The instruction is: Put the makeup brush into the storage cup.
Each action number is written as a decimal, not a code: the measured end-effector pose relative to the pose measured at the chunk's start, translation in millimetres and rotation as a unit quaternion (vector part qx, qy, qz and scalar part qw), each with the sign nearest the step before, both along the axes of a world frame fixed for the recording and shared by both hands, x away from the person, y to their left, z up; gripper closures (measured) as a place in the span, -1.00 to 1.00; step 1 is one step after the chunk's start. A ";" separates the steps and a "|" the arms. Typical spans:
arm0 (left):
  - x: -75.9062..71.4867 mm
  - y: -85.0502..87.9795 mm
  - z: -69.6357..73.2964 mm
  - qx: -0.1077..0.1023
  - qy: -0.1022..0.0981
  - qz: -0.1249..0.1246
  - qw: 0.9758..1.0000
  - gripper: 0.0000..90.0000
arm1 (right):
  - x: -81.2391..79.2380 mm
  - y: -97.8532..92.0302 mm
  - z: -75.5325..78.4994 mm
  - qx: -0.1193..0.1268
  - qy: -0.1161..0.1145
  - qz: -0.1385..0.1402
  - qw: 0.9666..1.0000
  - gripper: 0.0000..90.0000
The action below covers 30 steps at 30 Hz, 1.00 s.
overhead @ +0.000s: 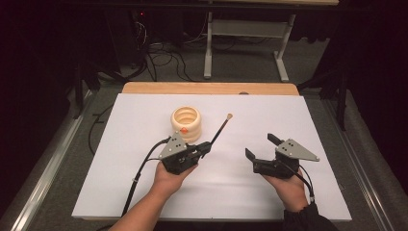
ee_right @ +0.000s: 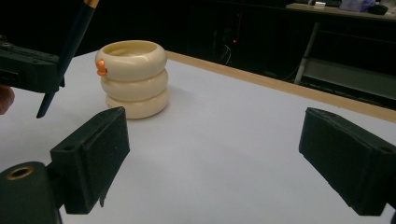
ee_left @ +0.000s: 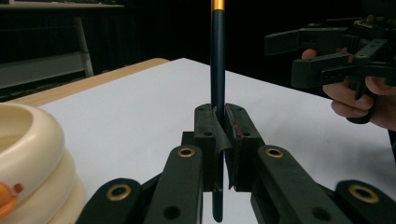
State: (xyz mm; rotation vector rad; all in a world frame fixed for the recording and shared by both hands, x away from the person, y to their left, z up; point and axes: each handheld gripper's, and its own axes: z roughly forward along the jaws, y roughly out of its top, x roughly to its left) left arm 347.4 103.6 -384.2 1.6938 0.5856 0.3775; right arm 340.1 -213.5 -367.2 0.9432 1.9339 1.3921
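A slim dark-handled brush (overhead: pixel 220 129) with a gold band and pale tip sticks up and away from my left gripper (overhead: pixel 207 147), which is shut on its lower handle. In the left gripper view the handle (ee_left: pixel 217 56) rises straight out of the closed jaws of my left gripper (ee_left: pixel 218 112). A cream holder (overhead: pixel 186 122) made of stacked rings, with an orange mark on its side, stands just behind that gripper. My right gripper (overhead: pixel 261 146) hovers to the right with its jaws wide apart and nothing between them; its own view shows the gripper (ee_right: pixel 215 140) above bare sheet, the holder (ee_right: pixel 135 74) ahead-left.
A white sheet (overhead: pixel 240 192) covers the table, with a wooden edge (overhead: pixel 207 88) at the far side. Beyond it lie floor cables (overhead: pixel 163 60) and a white table frame (overhead: pixel 245 43). A metal rail (overhead: pixel 53 159) runs along the left.
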 end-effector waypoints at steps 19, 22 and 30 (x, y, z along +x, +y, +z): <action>-8.1 -3.3 -13.7 -0.006 0.010 -0.016 1.000 0.88 | -4.8 6.6 -2.2 0.004 0.002 0.013 1.000 -0.76; -8.3 -3.3 -14.5 -0.008 0.011 -0.015 1.000 0.88 | -5.3 7.3 -2.2 0.007 0.004 0.014 1.000 -0.75; -10.0 -6.8 -18.6 -0.008 0.012 -0.012 1.000 0.88 | -6.9 12.2 -3.9 0.048 0.020 0.023 0.998 -0.65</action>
